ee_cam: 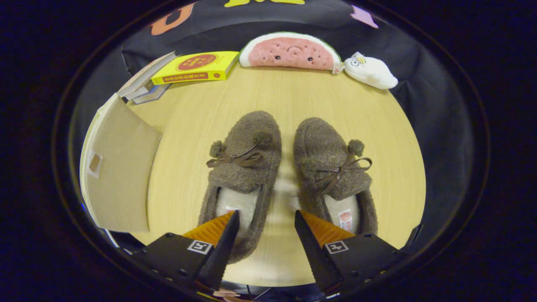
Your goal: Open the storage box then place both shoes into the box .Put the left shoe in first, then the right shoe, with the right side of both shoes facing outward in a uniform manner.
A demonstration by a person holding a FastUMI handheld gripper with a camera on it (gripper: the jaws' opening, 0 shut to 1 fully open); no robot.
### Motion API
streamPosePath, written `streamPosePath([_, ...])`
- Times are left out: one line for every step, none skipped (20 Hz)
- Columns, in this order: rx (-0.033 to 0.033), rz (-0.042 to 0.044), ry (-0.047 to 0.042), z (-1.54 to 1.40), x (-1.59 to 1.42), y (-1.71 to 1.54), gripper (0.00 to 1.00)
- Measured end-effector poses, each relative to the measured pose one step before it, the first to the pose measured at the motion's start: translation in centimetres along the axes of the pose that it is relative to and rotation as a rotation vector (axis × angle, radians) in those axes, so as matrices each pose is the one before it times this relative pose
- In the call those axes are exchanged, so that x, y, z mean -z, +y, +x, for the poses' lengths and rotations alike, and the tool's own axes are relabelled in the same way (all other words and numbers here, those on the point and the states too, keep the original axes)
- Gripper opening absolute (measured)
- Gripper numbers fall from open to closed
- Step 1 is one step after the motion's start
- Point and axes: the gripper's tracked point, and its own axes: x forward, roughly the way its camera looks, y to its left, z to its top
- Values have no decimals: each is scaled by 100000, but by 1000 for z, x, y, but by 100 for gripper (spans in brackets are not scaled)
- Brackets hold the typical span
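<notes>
The gripper (267, 218) hung over the near edge of the round pale wooden table (289, 96), fingers spread apart and clamped on nothing; bare tabletop showed between the tips; the two fuzzy brown slippers with ribbon bows and pompoms sat side by side just ahead, toes pointing away; the left-hand slipper (243, 167) had its heel opening partly behind the left finger, the right-hand slipper (331, 167) its heel behind the right finger; a tan cardboard storage box (119, 176) stood off to the left of the fingers, lid apparently closed; far beyond lay a yellow book (195, 67) on a stack, a watermelon-slice plush (290, 51) and a white plush toy (371, 72).
</notes>
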Motion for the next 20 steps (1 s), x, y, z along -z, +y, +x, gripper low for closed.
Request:
streamPosePath([-1887,1239,1646,118,-137,378,72])
streamPosePath([-1687,1508,1561,303,77,267,62])
streamPosePath([-2869,1718,2311,211,66,514,53])
streamPosePath([-3054,2351,1749,272,86,460,43])
streamPosePath([-1025,1788,-115,73,-189,26,26])
streamPosePath([-1912,-325,316,90,-31,175,22])
streamPosePath([-488,1986,423,-479,-162,-147,20])
streamPosePath([-1784,3491,665,303,219,67,5])
streamPosePath([-1922,2117,781,-80,59,-70,5])
streamPosePath([-1922,1980,446,-171,-50,-18,5])
streamPosePath([-1376,1547,-743,-308,-231,44,5])
streamPosePath([-669,399,-1141,-318,-229,-138,5])
streamPosePath([-451,609,-448,-443,-57,2,5])
streamPosePath([-808,7,397,94,212,197,5])
streamPosePath([-1414,656,1268,-520,174,459,0])
streamPosePath([-727,-381,209,-101,43,285,0])
streamPosePath([-545,-871,6,-238,81,308,0])
streamPosePath([-1501,-32,-88,-359,164,658,0])
streamPosePath([-1992,-55,-171,-606,67,740,0])
streamPosePath([-2293,-64,-283,-684,123,816,0])
